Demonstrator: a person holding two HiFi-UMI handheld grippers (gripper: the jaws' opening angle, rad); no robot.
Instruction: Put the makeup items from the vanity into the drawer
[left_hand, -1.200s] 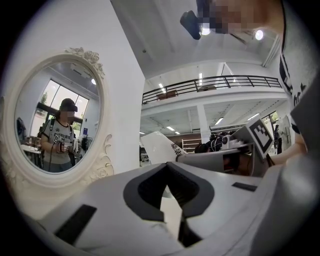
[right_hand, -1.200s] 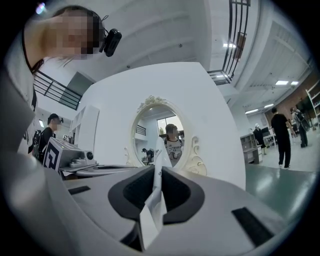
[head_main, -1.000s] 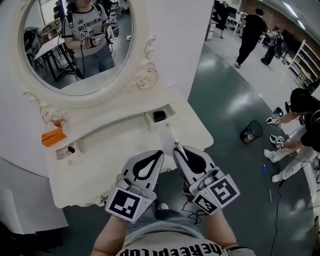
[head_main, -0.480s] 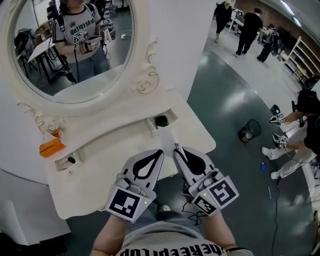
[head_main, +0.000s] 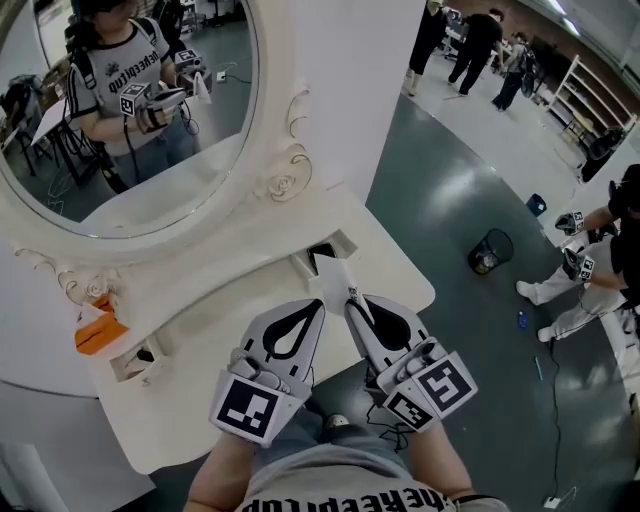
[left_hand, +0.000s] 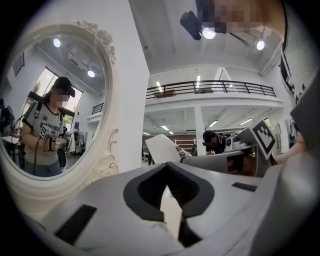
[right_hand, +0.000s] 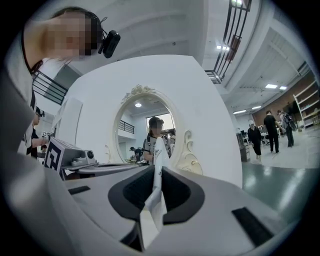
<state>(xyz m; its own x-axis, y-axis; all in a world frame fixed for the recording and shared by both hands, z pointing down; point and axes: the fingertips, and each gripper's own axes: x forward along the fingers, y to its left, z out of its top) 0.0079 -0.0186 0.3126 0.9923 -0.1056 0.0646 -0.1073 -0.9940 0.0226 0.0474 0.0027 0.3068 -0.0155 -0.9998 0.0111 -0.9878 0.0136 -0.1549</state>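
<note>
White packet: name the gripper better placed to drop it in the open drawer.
Right. The right gripper pinches the packet near the open drawer; the left gripper is shut, empty.

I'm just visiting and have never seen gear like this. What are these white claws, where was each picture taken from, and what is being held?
There is no robot here: a person holds a two-jaw gripper in each hand. The top-down picture comes from a camera on the person's head. The other two come from cameras riding on each gripper, looking along its jaws. Below stands a cream vanity with an oval mirror that reflects the person. An orange item lies by the mirror's base, and a small drawer stands open with something dark inside. The right gripper pinches a flat white packet. The left gripper is shut and empty.
</note>
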